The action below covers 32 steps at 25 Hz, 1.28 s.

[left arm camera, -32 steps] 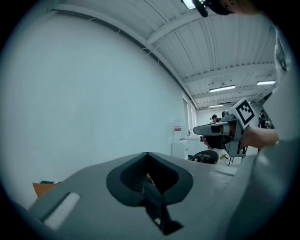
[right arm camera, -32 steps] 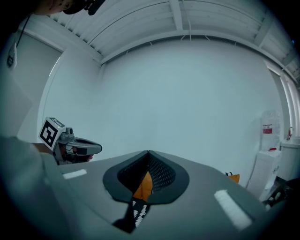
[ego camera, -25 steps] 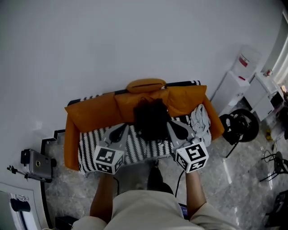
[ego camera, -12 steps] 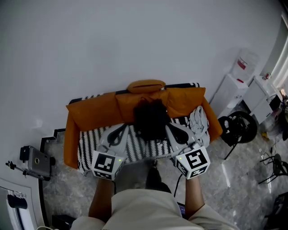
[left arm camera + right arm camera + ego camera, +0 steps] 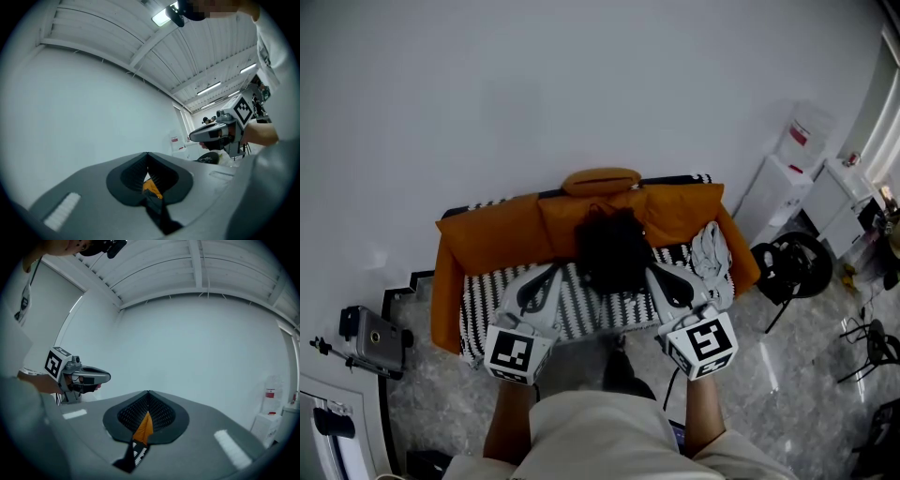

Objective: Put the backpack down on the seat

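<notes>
Head view: a black backpack (image 5: 614, 248) hangs over the puffy orange sofa (image 5: 487, 234) with its stripy seat (image 5: 581, 314). The left gripper (image 5: 148, 169) and the right gripper (image 5: 148, 405) each pinch a flat strap (image 5: 133, 453) tight.

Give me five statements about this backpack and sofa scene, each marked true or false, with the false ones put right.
1. The left tongs stand wide open and empty. False: they are shut on an orange and black strap.
2. The right tongs are shut on a strap. True.
3. The backpack is white. False: it is black.
4. The sofa has orange cushions and a black and white striped seat. True.
5. A pale cloth lies at the seat's right end in the head view. True.
</notes>
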### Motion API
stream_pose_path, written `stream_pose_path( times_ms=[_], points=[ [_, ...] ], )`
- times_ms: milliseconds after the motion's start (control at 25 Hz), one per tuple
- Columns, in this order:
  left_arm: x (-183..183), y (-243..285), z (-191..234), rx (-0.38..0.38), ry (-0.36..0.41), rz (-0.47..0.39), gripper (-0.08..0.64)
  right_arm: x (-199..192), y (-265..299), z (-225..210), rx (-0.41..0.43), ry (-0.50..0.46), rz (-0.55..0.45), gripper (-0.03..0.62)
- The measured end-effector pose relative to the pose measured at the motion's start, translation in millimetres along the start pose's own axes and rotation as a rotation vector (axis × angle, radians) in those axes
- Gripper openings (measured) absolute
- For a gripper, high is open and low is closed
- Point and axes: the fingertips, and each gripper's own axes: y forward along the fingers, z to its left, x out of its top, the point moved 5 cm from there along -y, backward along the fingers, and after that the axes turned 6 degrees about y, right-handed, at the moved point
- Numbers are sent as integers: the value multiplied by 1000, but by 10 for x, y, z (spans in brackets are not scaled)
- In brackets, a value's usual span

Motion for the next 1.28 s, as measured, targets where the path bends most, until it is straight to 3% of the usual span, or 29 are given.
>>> stream_pose_path(
  times_ms=[880, 1280],
  points=[
    [-350, -65, -2, -30, -35, 72, 11, -253, -51, 97, -69, -16, 79, 0],
    [-269, 41, 104, -18, -33, 38, 11, -184, 59, 24, -82, -32, 65, 0]
  ],
)
